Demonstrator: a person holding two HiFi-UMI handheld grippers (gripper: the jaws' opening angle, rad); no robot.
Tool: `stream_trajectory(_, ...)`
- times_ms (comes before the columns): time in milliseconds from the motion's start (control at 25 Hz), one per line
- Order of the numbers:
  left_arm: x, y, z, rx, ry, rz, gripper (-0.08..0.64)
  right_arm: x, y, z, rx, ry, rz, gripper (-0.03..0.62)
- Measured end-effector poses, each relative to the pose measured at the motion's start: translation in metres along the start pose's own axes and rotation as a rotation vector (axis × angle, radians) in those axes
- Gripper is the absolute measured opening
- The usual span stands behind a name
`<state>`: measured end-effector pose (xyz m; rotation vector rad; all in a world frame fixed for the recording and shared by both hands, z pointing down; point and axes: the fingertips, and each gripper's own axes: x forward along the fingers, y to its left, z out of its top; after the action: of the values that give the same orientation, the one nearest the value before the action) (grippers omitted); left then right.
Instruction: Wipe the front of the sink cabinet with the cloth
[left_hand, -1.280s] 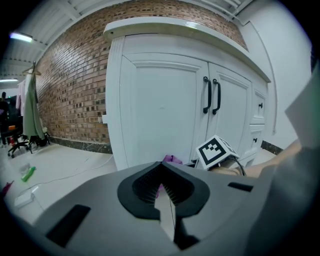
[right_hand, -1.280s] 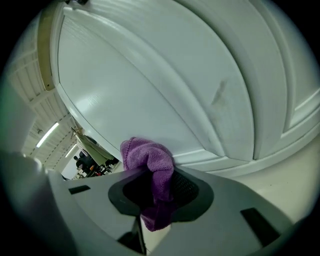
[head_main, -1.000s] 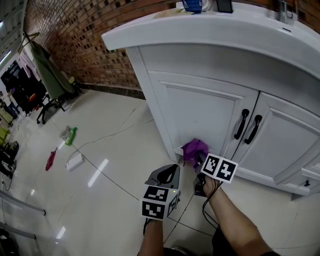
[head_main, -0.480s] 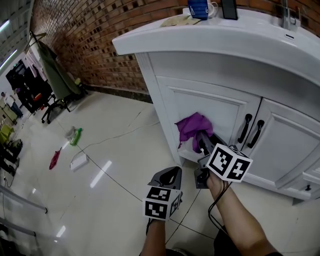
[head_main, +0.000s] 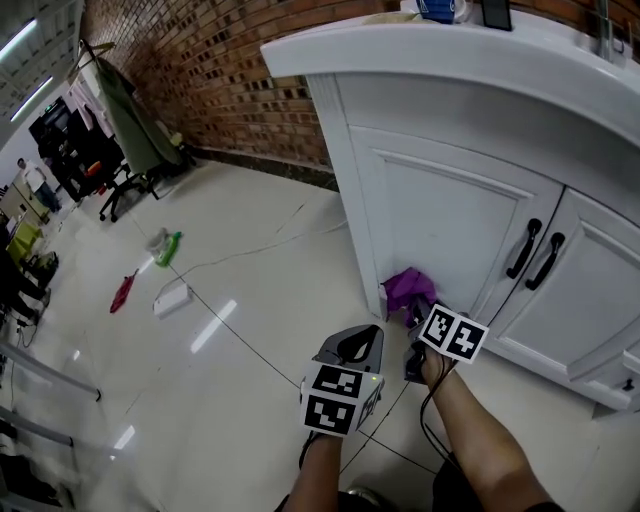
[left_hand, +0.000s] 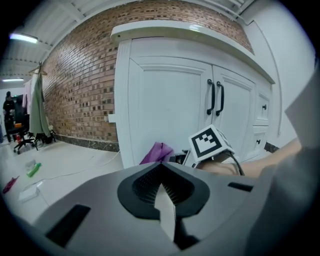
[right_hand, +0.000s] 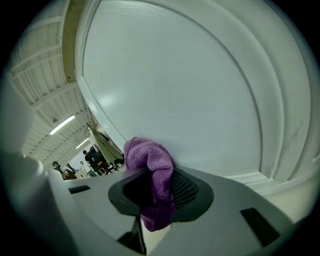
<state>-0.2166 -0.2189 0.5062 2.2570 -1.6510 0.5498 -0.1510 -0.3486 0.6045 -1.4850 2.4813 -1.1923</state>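
A purple cloth (head_main: 410, 289) is pinched between the fingers of the right gripper (head_main: 414, 312) and held against the bottom left corner of the left door (head_main: 440, 215) of the white sink cabinet (head_main: 585, 290), just above the floor (head_main: 260, 300). In the right gripper view the cloth (right_hand: 150, 160) is seen bunched up out of the fingers, its top touching the white door panel (right_hand: 200, 90). The left gripper (head_main: 352, 345) is held low, just beside the right one and short of the cabinet; its fingers are pressed together with nothing between them, as shown in the left gripper view (left_hand: 163, 192). Two black handles (head_main: 538, 254) are seen side by side where the doors meet, well apart from the cloth. A blue-and-white container (head_main: 440, 8), cut off by the frame, is carried on the white worktop (head_main: 450, 50). A brick wall (head_main: 220, 70) is seen to the left, with a green bottle (head_main: 168, 248) and a red item (head_main: 122, 292) lying on the floor well away from the cabinet
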Motion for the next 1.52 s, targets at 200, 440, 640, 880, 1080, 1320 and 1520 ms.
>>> stream_trajectory(200, 0.005, 0.005, -0.013, -0.008, 0.029, 0.000, 0.005, 0.017, -0.031, -0.038, 0.047, 0.100, -0.056, 0.100)
stream_trajectory(440, 0.007, 0.011, -0.015, -0.017, 0.017, -0.004, 0.005, 0.023, -0.014, -0.031, 0.020, 0.125, -0.048, 0.100)
stream_trajectory(640, 0.010, 0.014, -0.014, -0.008, 0.005, -0.008, 0.005, 0.020, 0.033, 0.007, -0.011, 0.081, 0.035, 0.100)
stream_trajectory(880, 0.009, 0.011, -0.004, 0.030, -0.017, -0.002, 0.005, -0.009, 0.102, 0.078, -0.056, -0.068, 0.152, 0.100)
stream_trajectory(1080, 0.007, 0.018, -0.004, 0.002, -0.034, 0.000, 0.005, -0.027, 0.139, 0.117, -0.109, -0.177, 0.245, 0.100)
stream_trajectory(1320, 0.005, 0.030, -0.008, -0.016, -0.038, 0.015, 0.005, 0.002, 0.098, 0.067, -0.099, -0.110, 0.167, 0.100)
stream_trajectory(1520, 0.002, 0.040, -0.016, -0.030, -0.029, 0.027, 0.005, 0.032, 0.051, 0.010, -0.065, 0.002, 0.074, 0.100)
